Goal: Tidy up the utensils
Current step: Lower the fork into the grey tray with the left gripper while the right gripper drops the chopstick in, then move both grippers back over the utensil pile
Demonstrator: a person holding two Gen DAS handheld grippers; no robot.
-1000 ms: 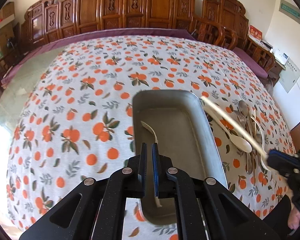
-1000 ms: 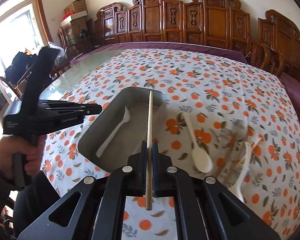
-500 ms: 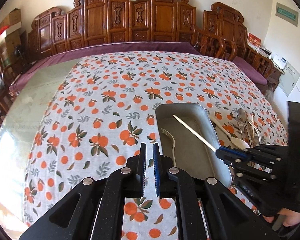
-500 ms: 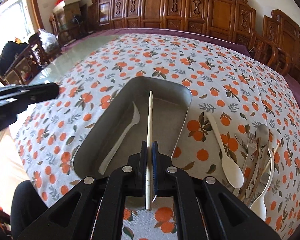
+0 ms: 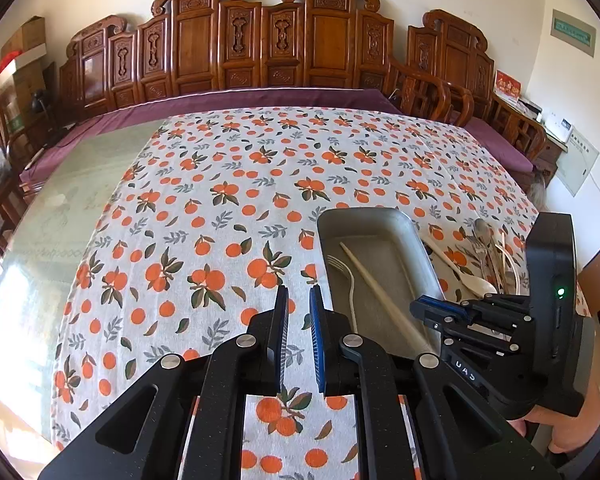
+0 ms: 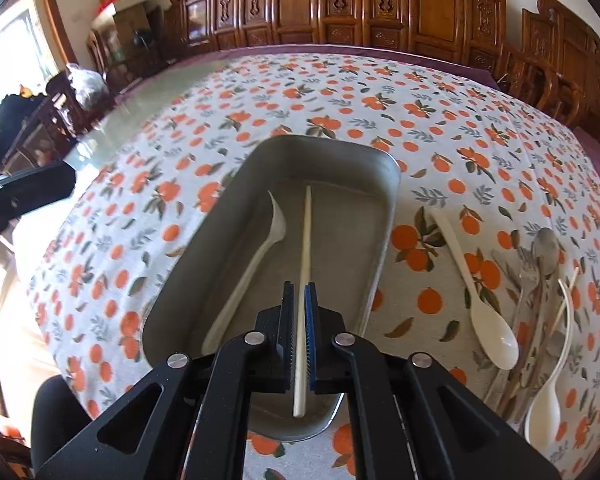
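Left wrist view, left to right. The bare glass table [image 5: 60, 216] fills the left of the frame, with the orange-print tablecloth [image 5: 220, 208] across the middle. Your left gripper [image 5: 299, 336] sits at bottom centre over the cloth; its jaws are opening, with a clear gap and nothing between them. Right of it lies the metal tray [image 5: 380, 218], long axis running from lower right up toward frame centre. Inside, a white fork [image 5: 350, 284] lies along the left wall, tines toward the far end. Beside it the chopstick [image 5: 376, 284] slants from upper left to lower right, its lower end at your right gripper [image 5: 424, 306], which enters from the right edge. Beyond the tray, at the right, a white spoon [image 5: 466, 276] and loose utensils [image 5: 486, 248] lie on the cloth.

Right wrist view, left to right. Your left gripper's body is the dark shape at the left edge. The tray occupies the centre. In it the fork [image 6: 252, 268] runs from lower left to upper centre. The chopstick [image 6: 304, 280] runs nearly vertically up the frame, far tip toward the tray's far wall, near end sticking out below the pads. Your right gripper [image 6: 299, 336] is pinching it, pads pressed on both sides, low over the tray's near end. On the right, the white spoon [image 6: 480, 292] lies on the cloth, bowl toward the lower right, and the utensil pile [image 6: 540, 300] sits at the far right.
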